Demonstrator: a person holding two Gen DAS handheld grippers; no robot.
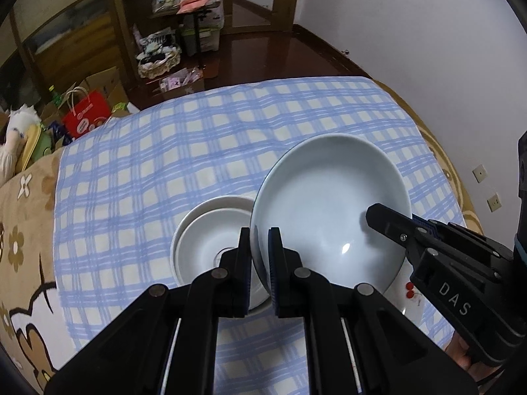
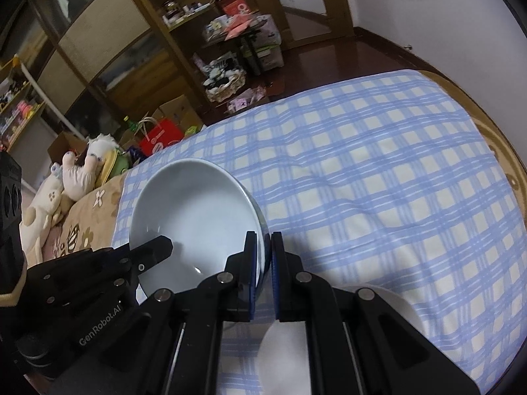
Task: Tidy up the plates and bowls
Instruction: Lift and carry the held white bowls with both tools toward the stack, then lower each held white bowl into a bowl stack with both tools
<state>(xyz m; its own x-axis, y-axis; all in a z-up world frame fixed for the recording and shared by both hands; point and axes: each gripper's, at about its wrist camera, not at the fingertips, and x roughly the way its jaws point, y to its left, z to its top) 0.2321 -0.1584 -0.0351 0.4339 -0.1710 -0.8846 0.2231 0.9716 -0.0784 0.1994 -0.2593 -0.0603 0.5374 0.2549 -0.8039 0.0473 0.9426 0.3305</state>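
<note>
Plainly, the bowl [image 1: 329, 204] is glossy, pale blue-grey.

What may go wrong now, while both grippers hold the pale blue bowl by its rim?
1. The pale blue bowl is pinched only at its rim by the left gripper and right gripper; it may slip.
2. It hangs near the white bowls on the checked cloth; lowering carelessly may knock them.
</note>
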